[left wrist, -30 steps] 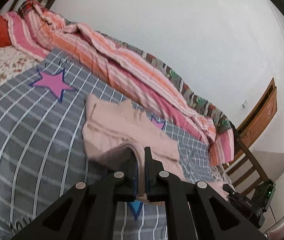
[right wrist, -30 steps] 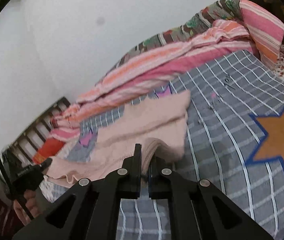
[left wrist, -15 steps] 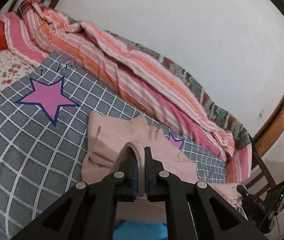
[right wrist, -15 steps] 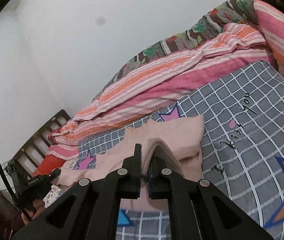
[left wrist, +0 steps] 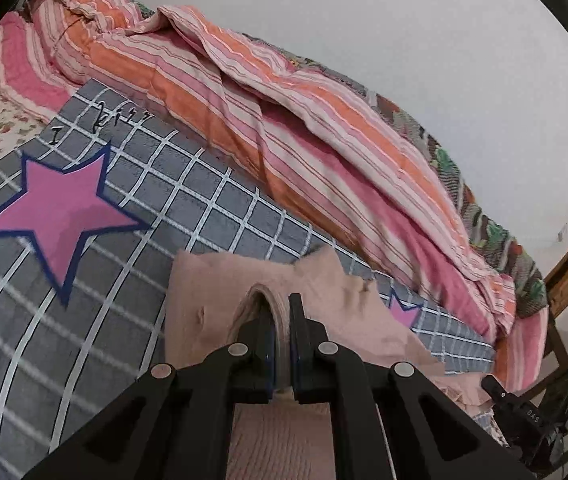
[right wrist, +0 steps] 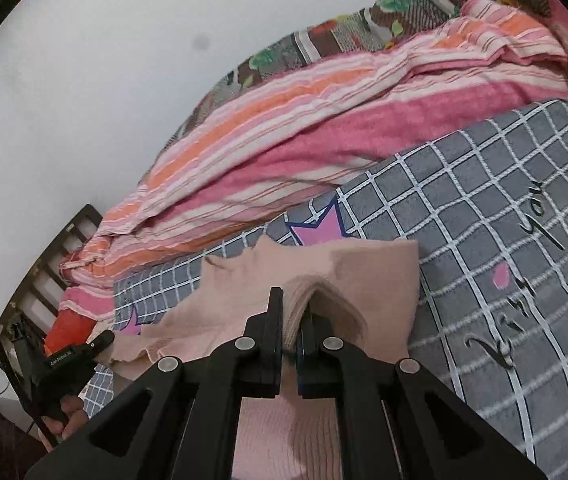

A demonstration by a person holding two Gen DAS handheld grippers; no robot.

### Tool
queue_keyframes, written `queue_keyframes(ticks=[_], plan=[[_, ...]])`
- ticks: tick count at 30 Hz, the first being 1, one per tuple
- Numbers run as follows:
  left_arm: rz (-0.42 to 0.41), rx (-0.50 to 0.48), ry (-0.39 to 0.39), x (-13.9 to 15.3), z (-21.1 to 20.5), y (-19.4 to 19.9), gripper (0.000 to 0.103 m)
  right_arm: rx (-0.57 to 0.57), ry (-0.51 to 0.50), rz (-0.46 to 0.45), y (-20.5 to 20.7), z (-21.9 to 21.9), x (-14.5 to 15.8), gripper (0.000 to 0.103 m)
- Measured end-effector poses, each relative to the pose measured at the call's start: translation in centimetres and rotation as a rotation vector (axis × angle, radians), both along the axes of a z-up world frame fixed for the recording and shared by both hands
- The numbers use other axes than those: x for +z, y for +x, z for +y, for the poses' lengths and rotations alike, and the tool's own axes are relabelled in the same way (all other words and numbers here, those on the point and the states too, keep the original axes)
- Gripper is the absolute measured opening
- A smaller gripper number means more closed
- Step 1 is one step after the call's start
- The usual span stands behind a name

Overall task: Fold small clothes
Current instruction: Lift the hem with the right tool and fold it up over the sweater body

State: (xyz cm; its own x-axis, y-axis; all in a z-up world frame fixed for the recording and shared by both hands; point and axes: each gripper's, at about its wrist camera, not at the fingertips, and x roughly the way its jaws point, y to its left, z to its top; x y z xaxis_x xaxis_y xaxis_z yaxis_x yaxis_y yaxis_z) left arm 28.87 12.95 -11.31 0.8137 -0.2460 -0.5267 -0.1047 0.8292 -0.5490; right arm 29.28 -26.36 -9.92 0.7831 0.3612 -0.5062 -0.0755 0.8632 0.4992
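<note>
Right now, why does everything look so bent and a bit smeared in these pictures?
Left wrist view: fisheye lens curves the grid bedspread, dark corners; striped quilt slightly motion-smeared. Right wrist view: same bending; a dark smudge on the wall; soft, even light, no glare.

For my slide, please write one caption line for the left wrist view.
Left gripper shut on a fold of the pink garment, held over a grey checked bedspread.

Both wrist fisheyes looked close along their fingers, angled down; both shared pink garment [left wrist: 211,292] [right wrist: 372,276], striped quilt [left wrist: 284,120] [right wrist: 324,120].
</note>
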Motion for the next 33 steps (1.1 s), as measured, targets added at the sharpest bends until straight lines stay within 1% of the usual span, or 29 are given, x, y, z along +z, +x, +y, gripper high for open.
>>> queue_keyframes(ticks=[7,8,9,11,12,13,14,16,19,21,23,24,26,29,31,33], plan=[[0.047,-0.005,-0.011,-1.4,0.3,3.8,0.008,0.003,-0.022,0.066,5.1,0.6,-1.8,0.005],[0.059,-0.013,-0.020,-1.6,0.3,4.4,0.009,-0.002,-0.022,0.082,5.8,0.6,-2.1,0.008],[0.072,-0.015,-0.018,-1.7,0.3,4.7,0.013,-0.006,-0.020,0.091,6.4,0.6,-2.4,0.010],[0.082,-0.011,0.012,-1.5,0.3,4.8,0.038,-0.023,-0.019,0.101,7.0,0.6,-2.7,0.014],[0.067,-0.006,0.032,-1.3,0.2,4.5,0.041,-0.018,-0.023,0.108,7.1,0.7,-2.8,0.015],[0.050,-0.007,0.047,-1.1,0.1,4.1,0.041,0.005,-0.027,0.109,6.9,0.8,-2.8,0.015],[0.048,-0.010,0.053,-1.0,0.1,3.9,0.041,0.023,-0.036,0.106,6.6,0.9,-2.7,0.020],[0.058,-0.019,0.055,-0.9,0.1,3.2,0.041,0.022,-0.081,0.094,5.4,1.1,-2.3,0.026],[0.075,-0.032,0.064,-0.9,0.1,1.7,0.041,0.029,-0.131,0.076,3.2,1.2,-1.9,0.029],[0.077,-0.032,0.086,-0.8,0.0,0.2,0.041,0.044,-0.150,0.075,1.3,1.0,-1.7,0.032],[0.082,-0.035,0.103,-0.8,-0.1,-1.4,0.041,0.053,-0.175,0.079,-0.5,0.8,-1.6,0.040],[0.087,-0.037,0.106,-0.9,-0.1,-2.3,0.041,0.060,-0.189,0.072,-1.4,0.8,-1.6,0.042],[0.098,-0.048,0.108,-1.4,-0.1,-3.9,0.041,0.063,-0.205,0.081,-3.4,0.5,-1.8,0.048],[0.119,-0.054,0.124,-2.3,-0.1,-6.6,0.042,0.082,-0.212,0.110,-5.4,0.2,-2.5,0.051],[0.131,-0.060,0.112,-3.2,0.1,-8.4,0.042,0.096,-0.218,0.134,-6.8,0.0,-3.4,0.053],[0.147,-0.079,0.083,-4.5,0.1,-10.0,0.042,0.102,-0.212,0.151,-7.7,-0.1,-4.3,0.054]])
